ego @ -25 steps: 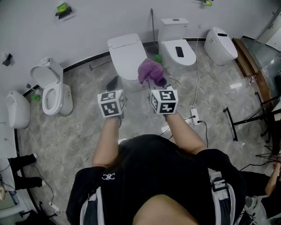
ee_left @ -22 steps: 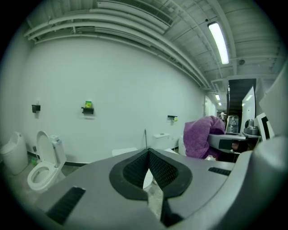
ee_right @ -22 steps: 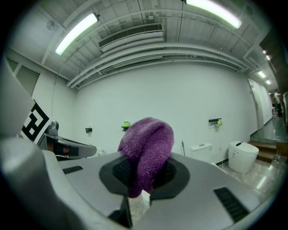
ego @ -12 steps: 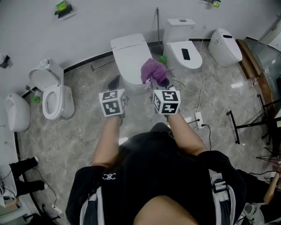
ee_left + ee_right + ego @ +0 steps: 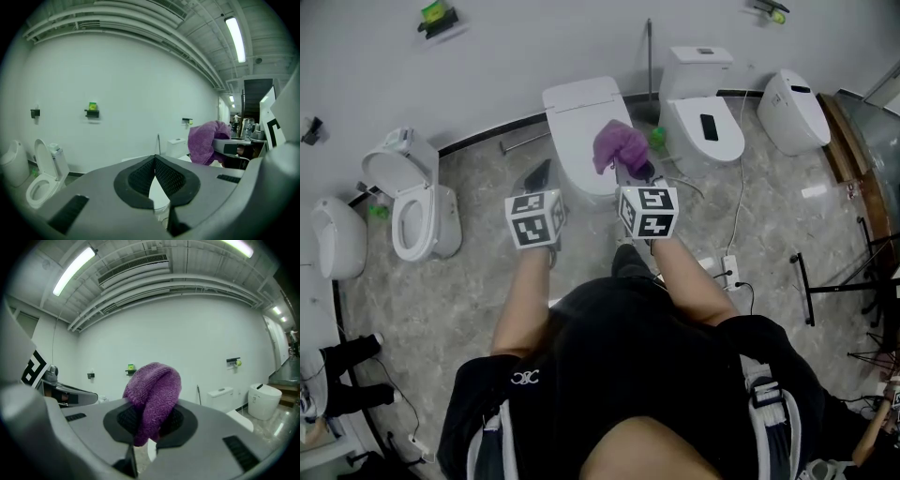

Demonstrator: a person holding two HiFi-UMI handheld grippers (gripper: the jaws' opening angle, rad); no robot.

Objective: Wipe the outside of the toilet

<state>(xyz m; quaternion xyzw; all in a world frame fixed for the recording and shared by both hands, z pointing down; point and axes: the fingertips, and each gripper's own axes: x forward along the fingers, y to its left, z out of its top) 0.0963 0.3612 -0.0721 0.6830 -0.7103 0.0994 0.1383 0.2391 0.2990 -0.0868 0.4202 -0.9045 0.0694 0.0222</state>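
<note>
A white toilet [image 5: 583, 131] with its lid down stands against the wall straight ahead of me. My right gripper [image 5: 630, 171] is shut on a purple cloth [image 5: 619, 148], which bunches up above its jaws [image 5: 153, 397] and hangs over the toilet's right side in the head view. The same cloth [image 5: 206, 143] shows at the right of the left gripper view. My left gripper [image 5: 540, 176] is held level beside it, left of the toilet, with its pads [image 5: 165, 176] closed together and nothing between them.
An open-lidded toilet [image 5: 414, 199] stands at the left, with a further white fixture [image 5: 337, 234] beyond it. Another toilet [image 5: 703, 117] and a smart toilet [image 5: 795, 111] stand at the right. A brush handle [image 5: 649, 56] leans on the wall. A power strip [image 5: 729, 270] and cables lie on the marble floor.
Both grippers and the cloth have moved slightly forward toward the closed toilet; the head view has shifted so the toilets sit a little further right and lower.
</note>
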